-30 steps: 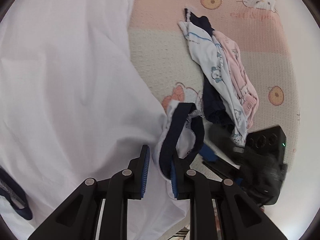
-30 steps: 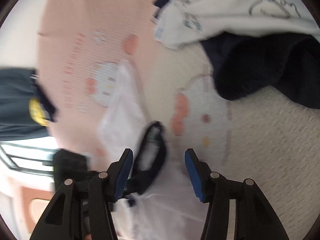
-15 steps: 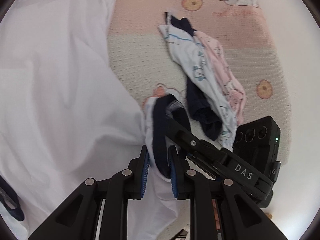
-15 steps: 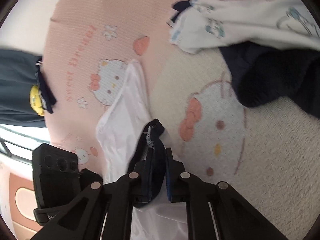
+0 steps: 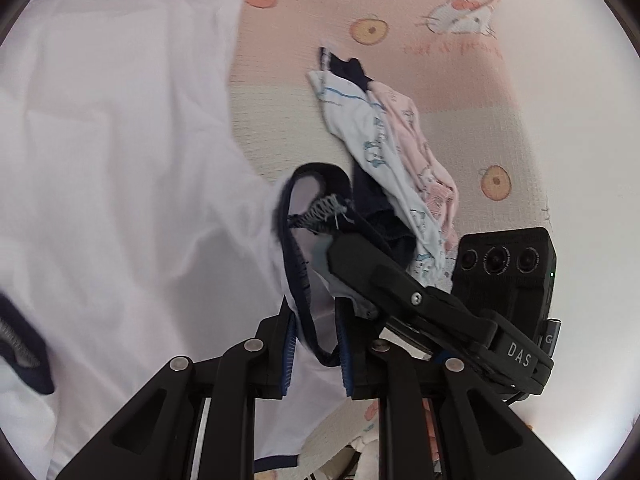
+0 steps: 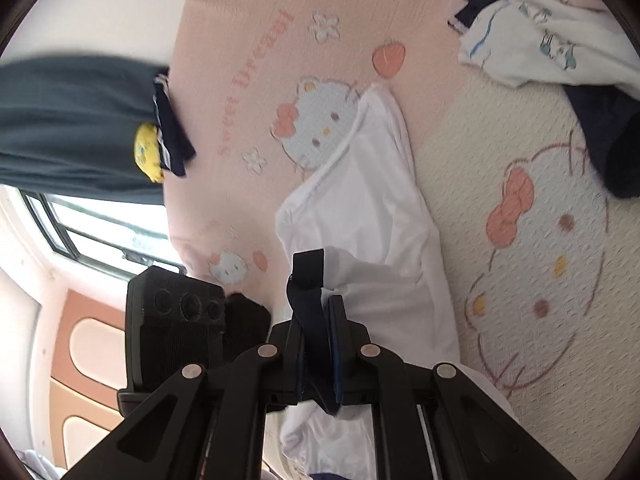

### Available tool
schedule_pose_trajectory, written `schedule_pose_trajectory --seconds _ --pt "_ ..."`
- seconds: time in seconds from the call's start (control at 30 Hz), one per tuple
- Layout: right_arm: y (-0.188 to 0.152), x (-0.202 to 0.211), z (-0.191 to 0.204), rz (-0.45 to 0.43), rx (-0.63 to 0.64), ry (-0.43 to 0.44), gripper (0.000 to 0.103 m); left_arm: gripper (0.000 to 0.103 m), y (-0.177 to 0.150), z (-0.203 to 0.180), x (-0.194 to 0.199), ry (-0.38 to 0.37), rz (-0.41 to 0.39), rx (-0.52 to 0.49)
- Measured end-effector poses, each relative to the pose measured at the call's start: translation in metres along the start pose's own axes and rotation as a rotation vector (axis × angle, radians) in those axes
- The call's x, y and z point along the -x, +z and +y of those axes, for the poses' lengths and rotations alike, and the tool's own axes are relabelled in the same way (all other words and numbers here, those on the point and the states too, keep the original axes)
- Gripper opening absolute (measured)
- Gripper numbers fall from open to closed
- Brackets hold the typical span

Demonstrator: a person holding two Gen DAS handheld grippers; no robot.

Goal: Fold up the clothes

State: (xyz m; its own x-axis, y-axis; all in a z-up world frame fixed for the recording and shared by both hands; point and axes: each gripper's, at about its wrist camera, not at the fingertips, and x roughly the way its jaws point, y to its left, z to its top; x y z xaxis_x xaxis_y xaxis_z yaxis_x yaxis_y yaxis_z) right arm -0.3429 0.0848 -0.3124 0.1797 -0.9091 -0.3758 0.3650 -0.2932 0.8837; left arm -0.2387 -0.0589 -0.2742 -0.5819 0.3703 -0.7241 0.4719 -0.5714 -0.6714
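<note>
Left gripper (image 5: 317, 350): blue pads closed on the navy neckband (image 5: 298, 276) of the white shirt (image 5: 120, 168); the band runs between both pads and loops up ahead of them.

Right gripper (image 6: 319, 350): jaws just closed, pads now clamped on another stretch of the same navy neckband (image 6: 306, 280), which stands up between the 2 fingers. In the left wrist view its black finger (image 5: 360, 264) reaches in from the right and meets the collar just above the left pads. The 2 grips sit close together on the band.

Shirt: white body spreads wide to the left in the left wrist view, rumpled, lying over the bed cover (image 5: 304, 16). In the right wrist view it trails away from the fingers in a long bunched strip (image 6: 360, 200).

Bed cover: pink and cream, cartoon cat print.

Farther out: a pile of small clothes (image 5: 384, 152) on the cover, white with blue print, pale pink and navy pieces overlapping, near the shirt's collar but apart from it. Dark folded garment (image 6: 76, 128) with a yellow patch at the cover's far edge, right wrist view. Window (image 6: 92, 224) beyond.
</note>
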Motion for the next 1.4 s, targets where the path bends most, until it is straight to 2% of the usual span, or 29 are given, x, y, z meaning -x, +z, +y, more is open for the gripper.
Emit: schedule_pose_trajectory --seconds 0.2,0.3,0.43,0.5,0.57,0.6,0.63,0.7,0.8,0.9,1.03,1.2,1.3,1.4 --pt "-0.017 -0.022 -0.012 0.089 0.004 -0.059 0.009 0.015 -0.007 0.034 0.003 0.037 -0.004 0.08" --pt "-0.022 -0.027 -0.015 0.101 -0.003 -0.092 0.009 0.015 -0.009 0.044 0.005 0.056 -0.016 0.097" --pt "-0.022 -0.027 -0.015 0.083 -0.021 -0.112 0.009 0.017 -0.009 0.048 0.007 0.036 -0.02 0.113" --pt "-0.02 -0.023 -0.007 0.067 0.019 -0.144 0.018 0.017 -0.009 0.046 0.009 0.034 -0.034 0.115" --pt "-0.021 -0.013 0.004 0.044 0.093 -0.191 0.054 0.02 -0.008 0.045 0.011 0.034 -0.043 0.131" --pt "-0.02 -0.008 0.012 0.026 0.132 -0.213 0.06 0.027 -0.007 0.046 0.013 0.028 -0.045 0.145" --pt "-0.02 -0.002 0.016 0.002 0.156 -0.23 0.063 0.043 -0.007 0.046 0.014 0.022 -0.047 0.159" --pt "-0.017 0.016 0.022 -0.075 0.17 -0.259 0.063 0.066 -0.007 0.044 0.017 0.019 -0.064 0.166" --pt "-0.012 0.041 0.026 -0.127 0.169 -0.219 0.071 0.067 -0.007 0.038 0.021 0.043 -0.083 0.141" --pt "-0.01 0.06 0.028 -0.143 0.23 -0.307 0.073 0.067 -0.006 0.031 0.021 0.097 -0.079 0.107" --pt "-0.018 0.074 0.024 -0.137 0.319 -0.458 0.074 0.067 -0.005 0.018 0.02 0.093 -0.065 0.073" --pt "-0.032 0.074 0.006 -0.062 0.335 -0.519 0.076 0.067 -0.007 0.005 0.018 0.121 -0.067 0.037" --pt "-0.039 0.069 0.004 -0.022 0.37 -0.572 0.076 0.067 -0.011 -0.011 0.017 0.194 -0.102 -0.057" --pt "-0.041 0.066 0.006 -0.016 0.401 -0.608 0.076 0.067 -0.018 -0.032 0.016 0.299 -0.12 -0.245"
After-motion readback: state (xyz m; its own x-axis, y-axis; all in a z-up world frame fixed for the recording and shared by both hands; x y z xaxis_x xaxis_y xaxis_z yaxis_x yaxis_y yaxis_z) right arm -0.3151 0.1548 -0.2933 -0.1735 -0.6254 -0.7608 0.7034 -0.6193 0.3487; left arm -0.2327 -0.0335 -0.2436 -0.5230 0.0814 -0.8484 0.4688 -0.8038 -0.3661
